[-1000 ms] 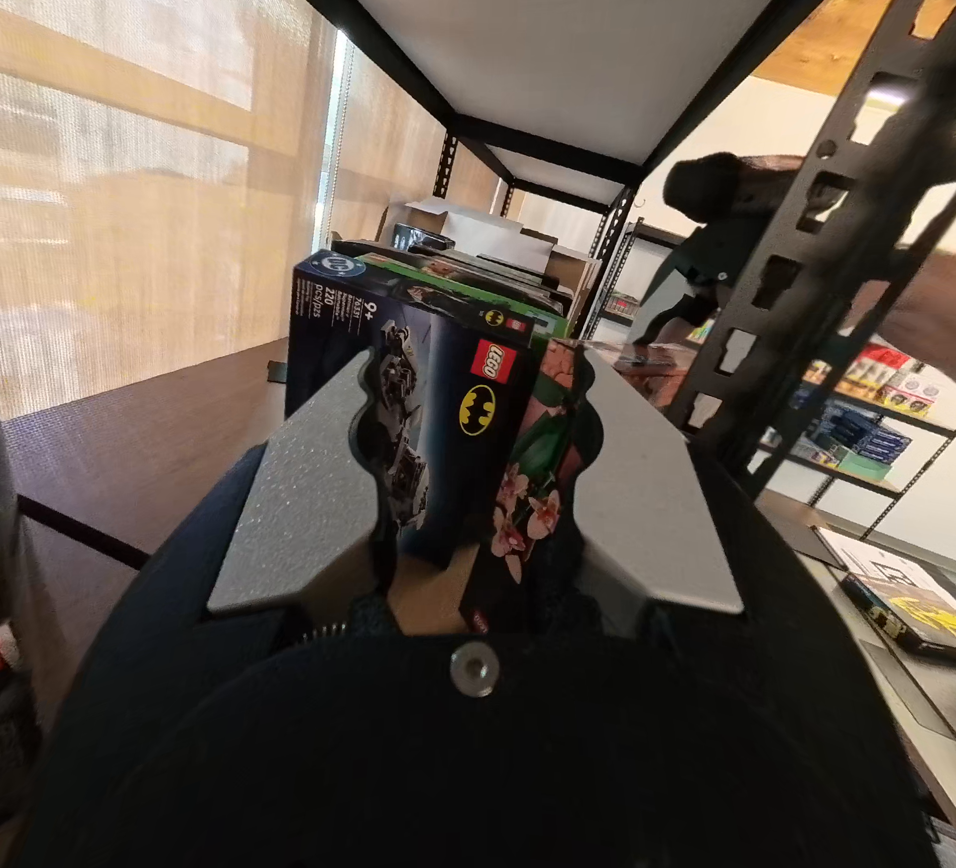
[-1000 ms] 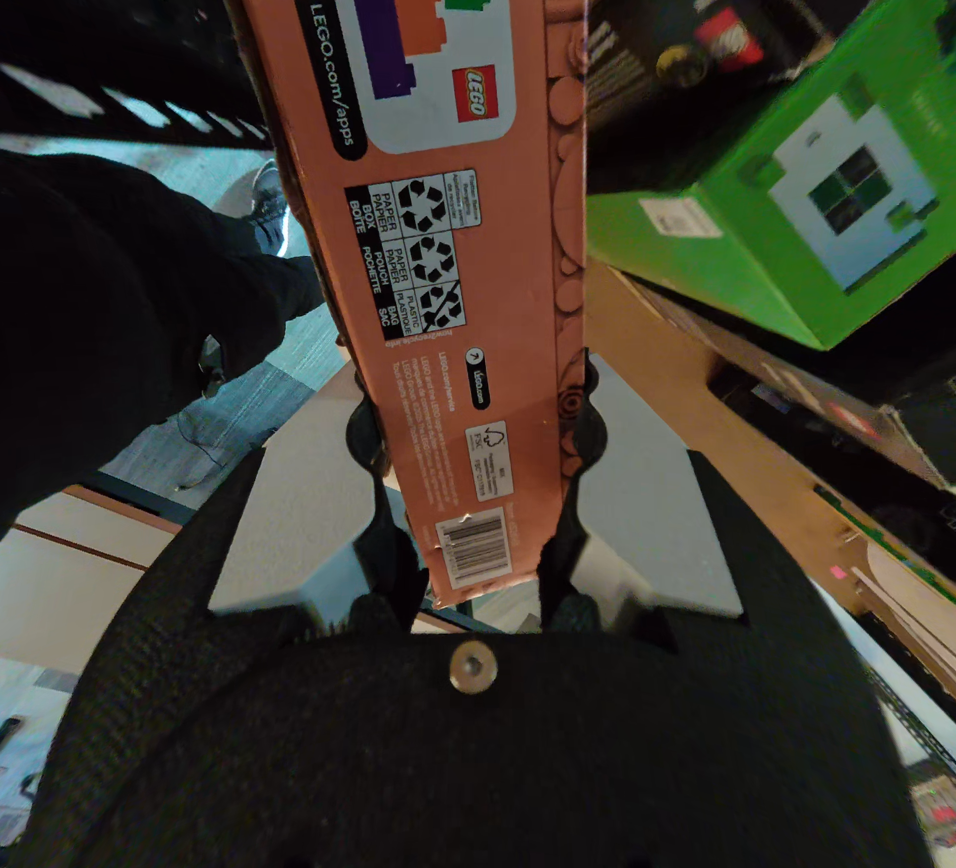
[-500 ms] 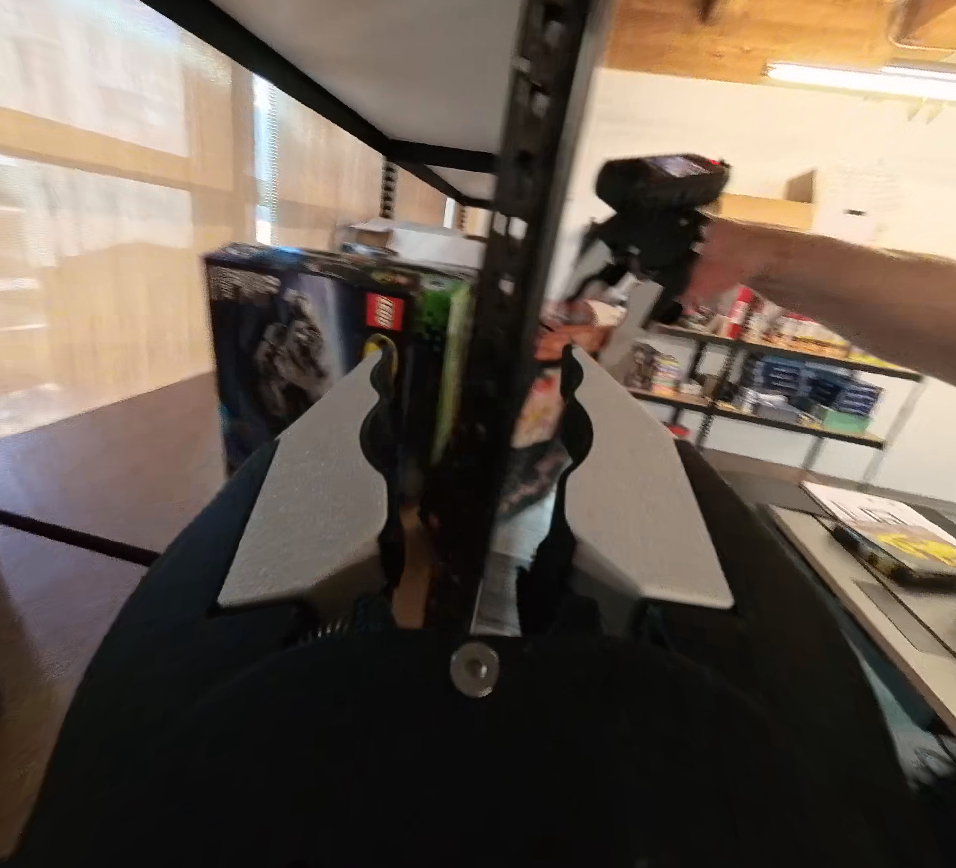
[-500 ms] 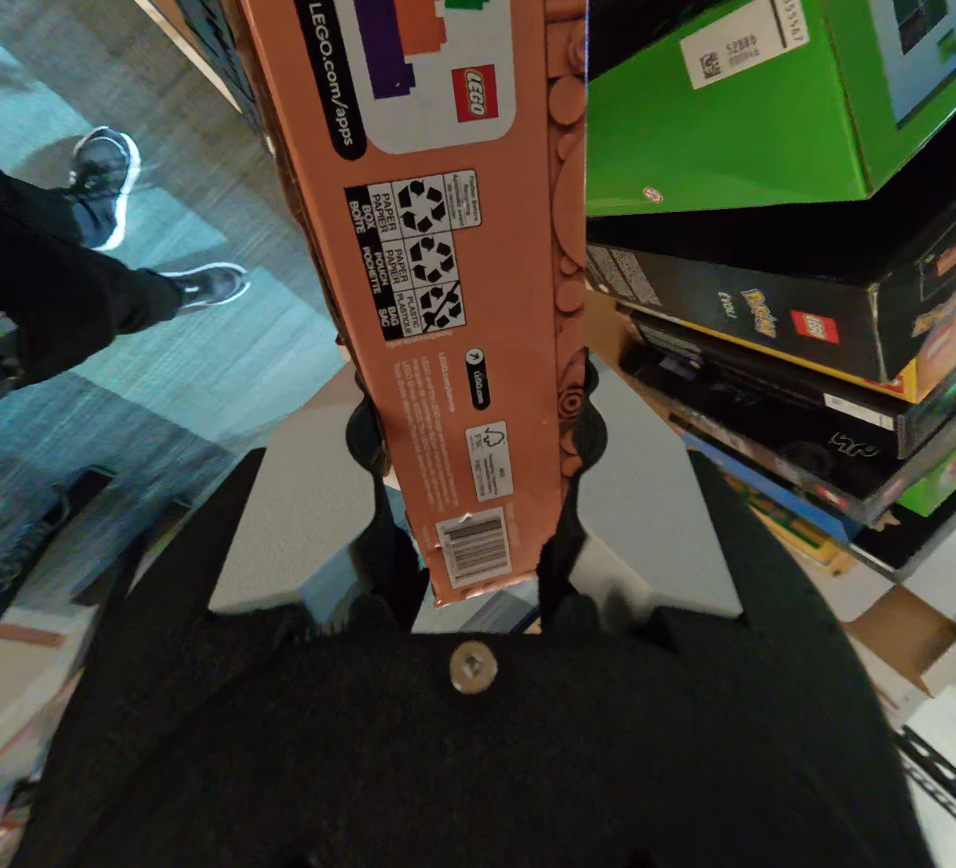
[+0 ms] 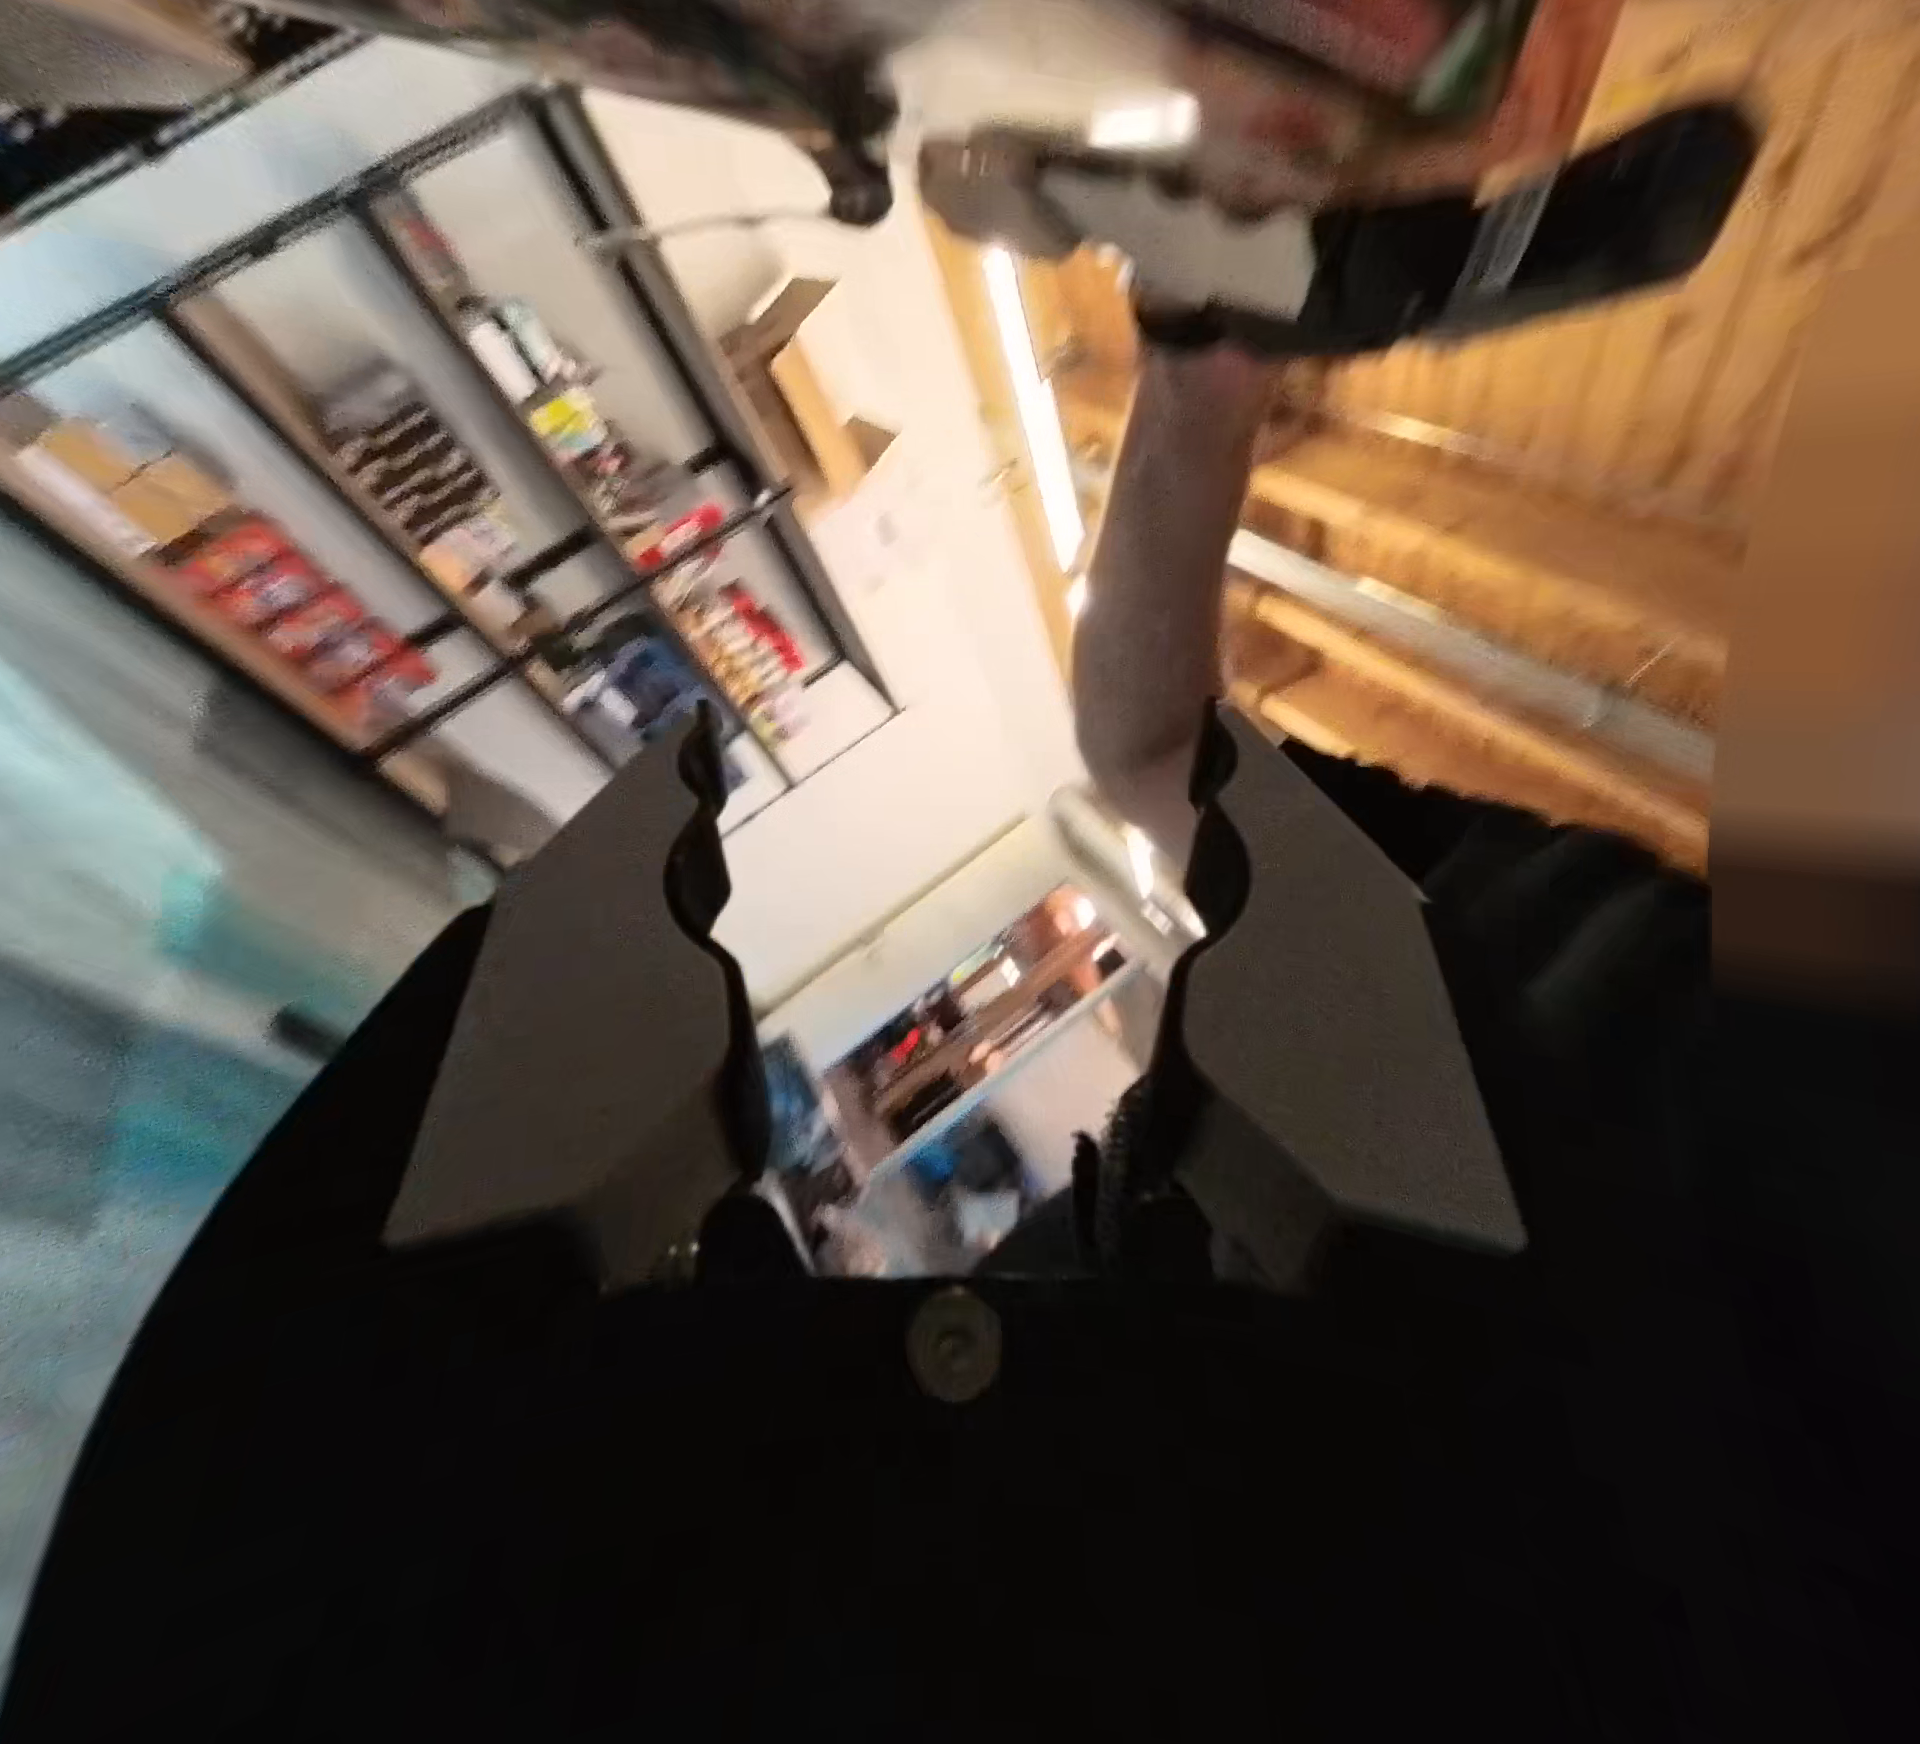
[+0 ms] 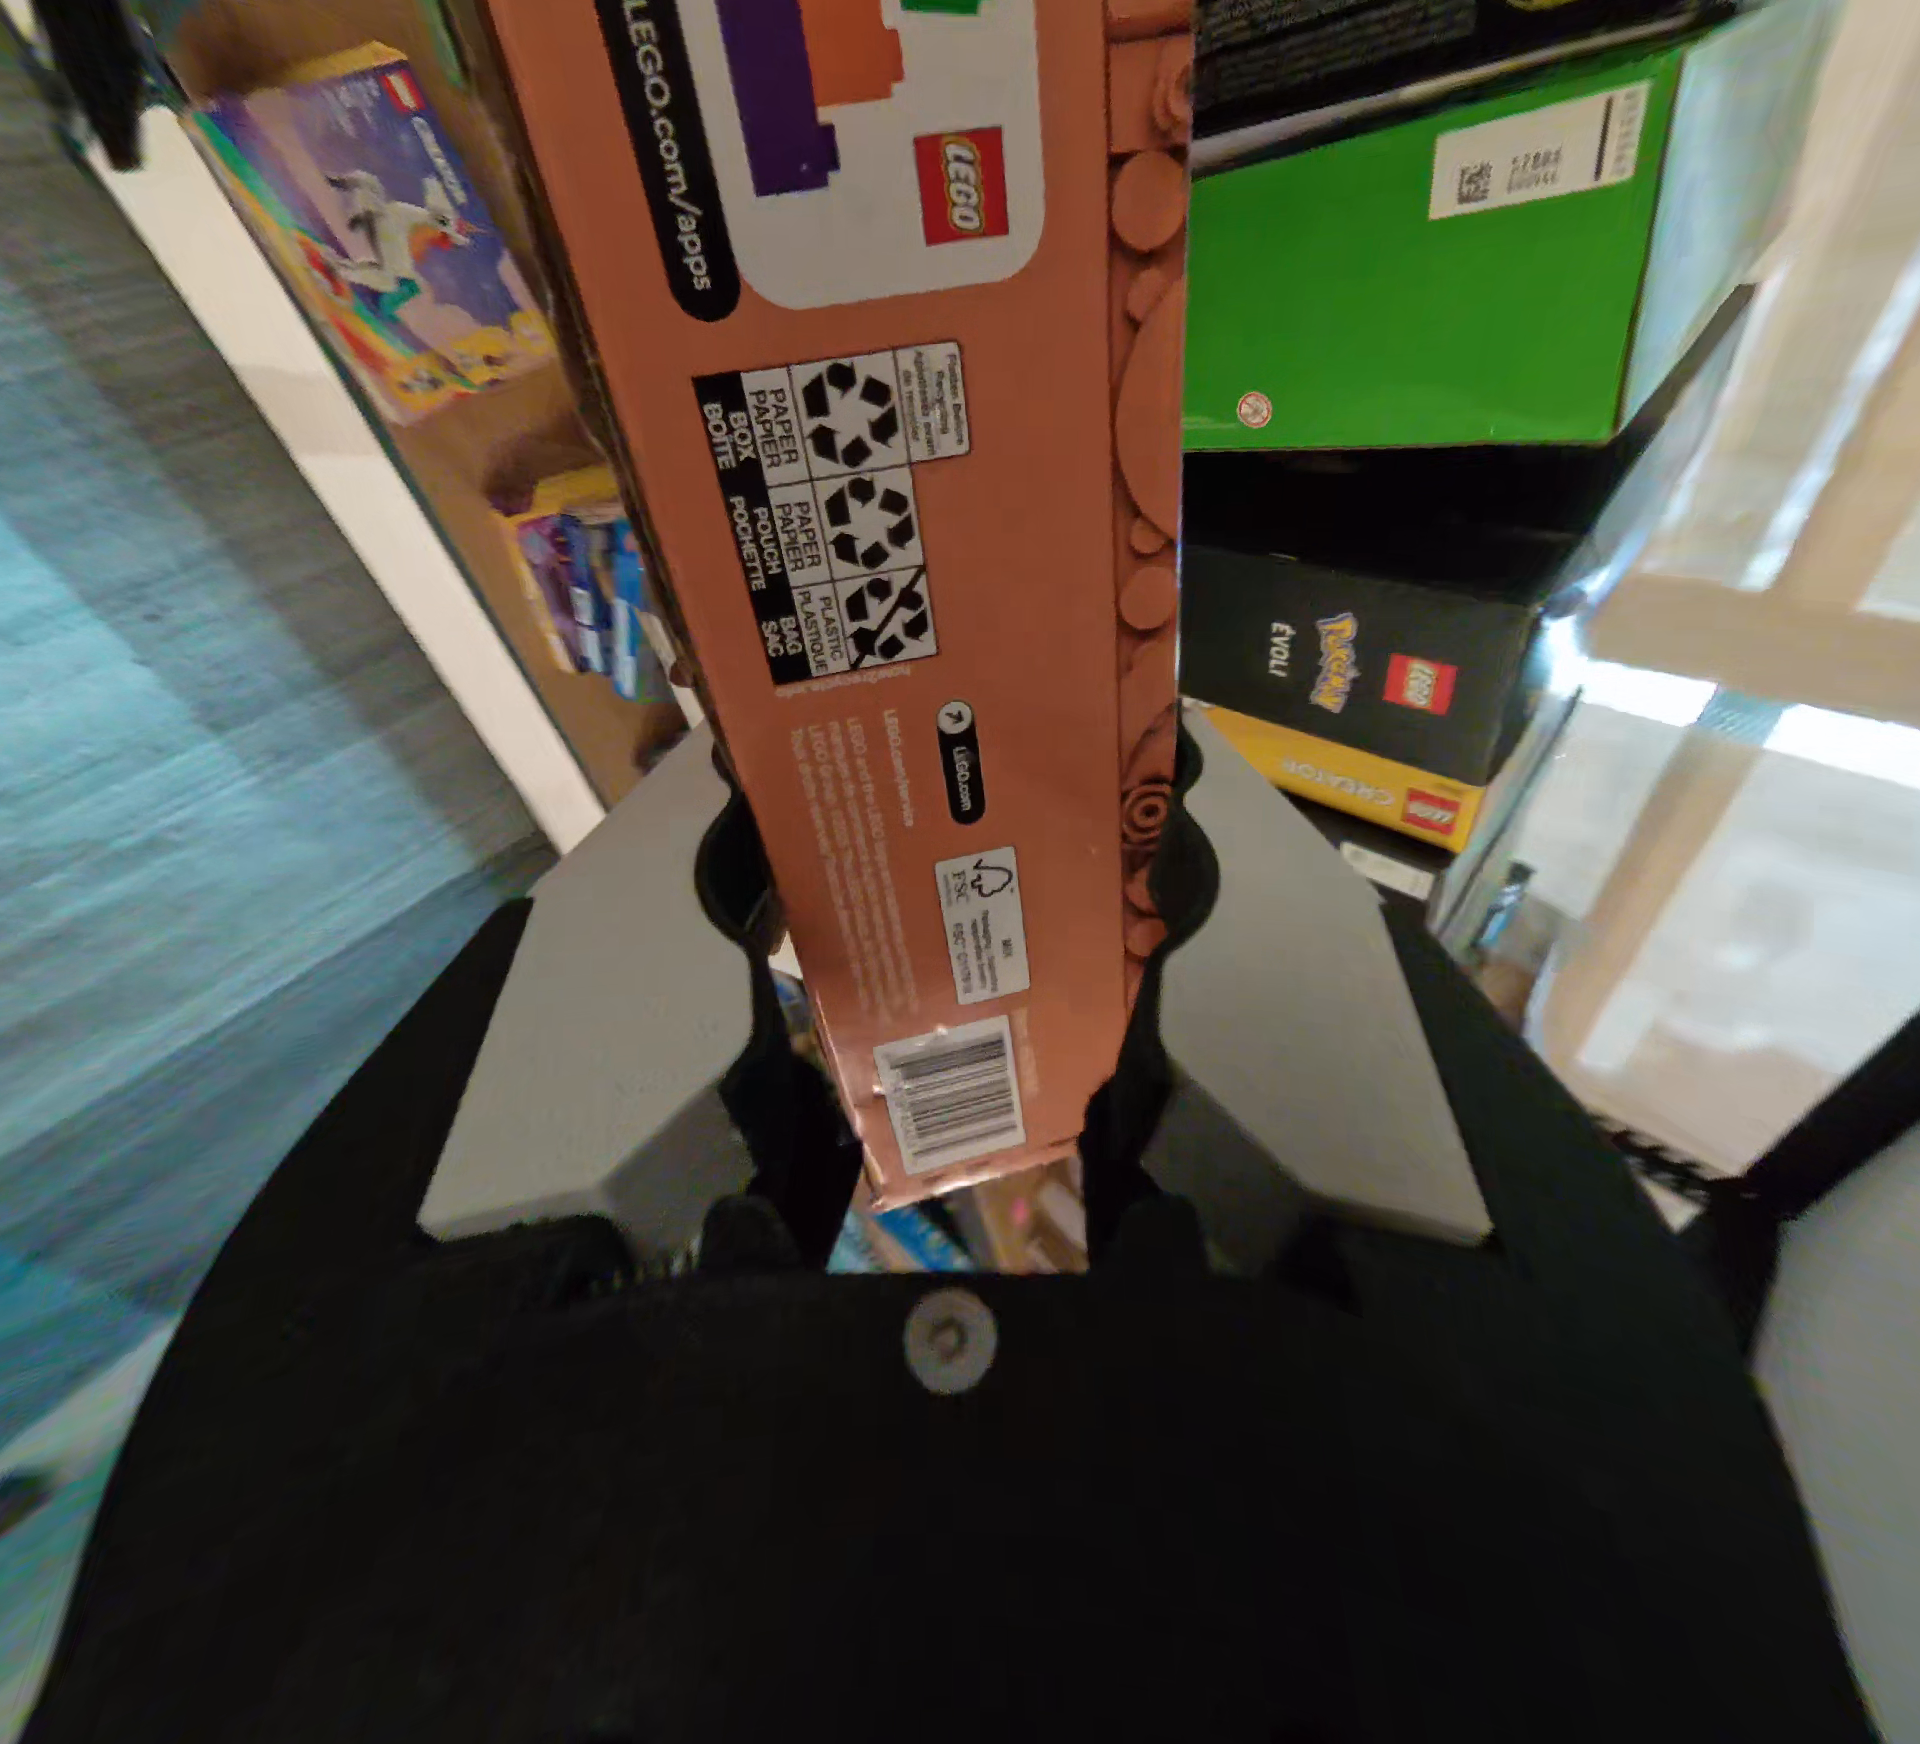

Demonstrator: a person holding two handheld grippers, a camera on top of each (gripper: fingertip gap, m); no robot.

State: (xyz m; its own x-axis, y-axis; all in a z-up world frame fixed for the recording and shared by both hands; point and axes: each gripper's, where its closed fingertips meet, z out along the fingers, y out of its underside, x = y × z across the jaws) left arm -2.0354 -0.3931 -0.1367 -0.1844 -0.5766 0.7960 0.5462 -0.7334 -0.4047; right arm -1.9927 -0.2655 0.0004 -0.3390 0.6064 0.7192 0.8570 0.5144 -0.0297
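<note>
Our right gripper (image 6: 951, 821) clamps the salmon-pink box (image 6: 914, 468) beside stacked boxes (image 6: 1392, 281), while our left gripper (image 5: 951, 821) gapes wide, bare.

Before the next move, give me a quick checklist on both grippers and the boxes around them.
1. Right gripper grips the tall orange box, a finger on each side: ok.
2. The box sits straight between the fingers, its end reaching down to the base of the fingers: ok.
3. Left gripper is open with nothing between its fingers: ok.
4. Space to the right of the orange box: not ok, the green box and black boxes are stacked right there.
5. Left wrist view sharp enough to judge its surroundings: not ok, heavily blurred.
6. Shelf on the left has room for the box: cannot tell.
</note>
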